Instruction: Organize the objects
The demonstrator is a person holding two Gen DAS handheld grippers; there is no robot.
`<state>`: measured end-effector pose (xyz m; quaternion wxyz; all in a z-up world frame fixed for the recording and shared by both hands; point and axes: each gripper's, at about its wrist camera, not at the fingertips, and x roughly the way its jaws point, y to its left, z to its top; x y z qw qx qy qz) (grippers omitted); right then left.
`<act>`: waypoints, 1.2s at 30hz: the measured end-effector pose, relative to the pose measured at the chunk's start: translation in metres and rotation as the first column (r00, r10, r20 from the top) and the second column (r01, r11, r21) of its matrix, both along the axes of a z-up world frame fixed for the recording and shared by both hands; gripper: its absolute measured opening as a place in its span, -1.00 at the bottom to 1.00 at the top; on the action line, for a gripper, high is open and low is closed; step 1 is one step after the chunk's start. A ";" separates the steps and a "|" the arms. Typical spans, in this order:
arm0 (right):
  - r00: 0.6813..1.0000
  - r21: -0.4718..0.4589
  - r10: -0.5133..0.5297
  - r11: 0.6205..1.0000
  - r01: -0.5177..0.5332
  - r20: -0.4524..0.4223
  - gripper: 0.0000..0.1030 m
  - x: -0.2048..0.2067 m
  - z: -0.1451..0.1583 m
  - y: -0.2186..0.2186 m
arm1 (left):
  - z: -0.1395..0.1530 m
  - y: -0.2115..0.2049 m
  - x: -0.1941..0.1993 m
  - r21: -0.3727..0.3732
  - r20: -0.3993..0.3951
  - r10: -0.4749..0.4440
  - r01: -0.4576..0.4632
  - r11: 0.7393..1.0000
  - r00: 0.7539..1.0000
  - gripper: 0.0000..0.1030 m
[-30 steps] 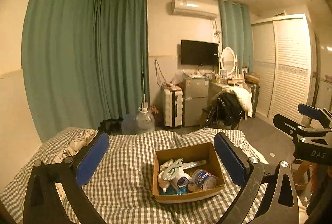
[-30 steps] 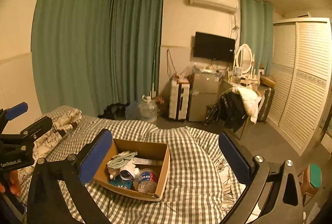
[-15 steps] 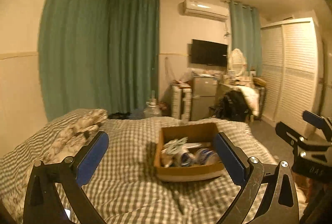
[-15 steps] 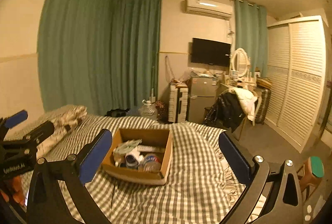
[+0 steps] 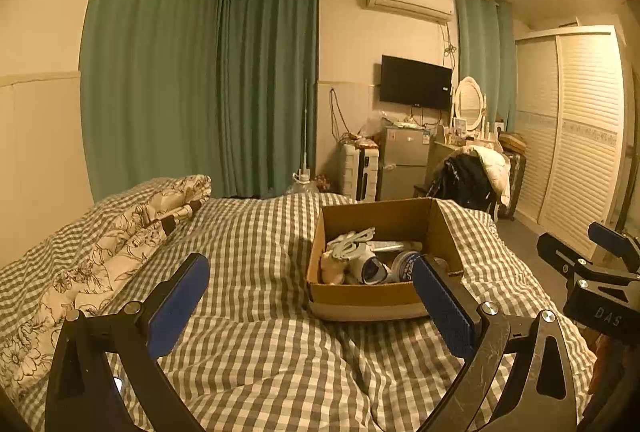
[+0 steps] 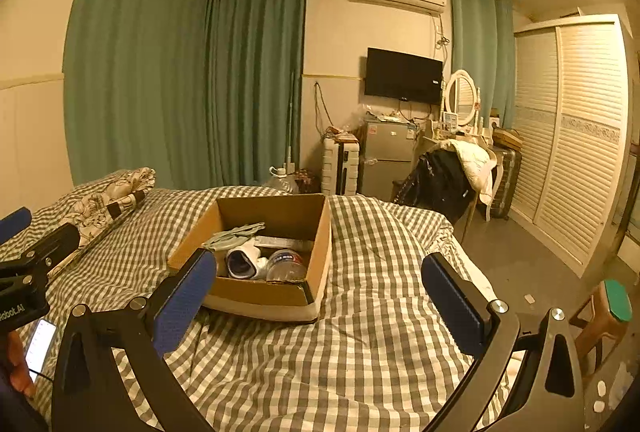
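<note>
Sitting on the checked bedspread (image 5: 256, 332), the cardboard box (image 5: 380, 220) holds a pale glove (image 6: 234, 234), a rolled sock (image 6: 244, 262) and a jar (image 5: 404, 266). Left gripper (image 5: 310, 306) and right gripper (image 6: 320, 302) hover nearby, both jaws wide, empty. Only the right view shows a phone (image 6: 40, 346).

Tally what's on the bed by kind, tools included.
Cardboard box: 1
Folded floral quilt: 1
Tools, left tool and right tool, both open and empty: 2
Total: 4
The box's contents are too jumbled to count.
</note>
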<state>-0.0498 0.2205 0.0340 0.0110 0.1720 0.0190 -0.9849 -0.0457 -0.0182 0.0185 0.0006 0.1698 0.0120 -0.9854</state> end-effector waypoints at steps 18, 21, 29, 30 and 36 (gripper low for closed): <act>1.000 0.011 -0.011 1.000 0.011 -0.005 0.99 0.000 0.002 -0.003 | 0.002 0.001 -0.001 0.001 0.021 -0.001 0.001 1.000 1.000 1.00; 1.000 0.010 -0.009 1.000 0.009 -0.002 0.99 0.000 0.002 -0.003 | 0.001 0.001 0.000 0.000 0.019 0.001 -0.001 1.000 1.000 1.00; 1.000 0.013 -0.001 1.000 0.000 0.004 0.99 0.000 0.001 -0.007 | 0.002 -0.001 0.002 0.013 0.016 0.015 -0.015 1.000 1.000 1.00; 1.000 0.013 0.000 1.000 0.000 0.006 0.99 -0.001 0.000 -0.008 | 0.003 -0.001 0.002 0.014 0.017 0.017 -0.017 1.000 1.000 1.00; 1.000 0.016 0.002 1.000 -0.002 0.014 0.99 -0.002 -0.001 -0.011 | 0.002 0.000 0.003 -0.003 0.012 0.023 -0.023 1.000 1.000 1.00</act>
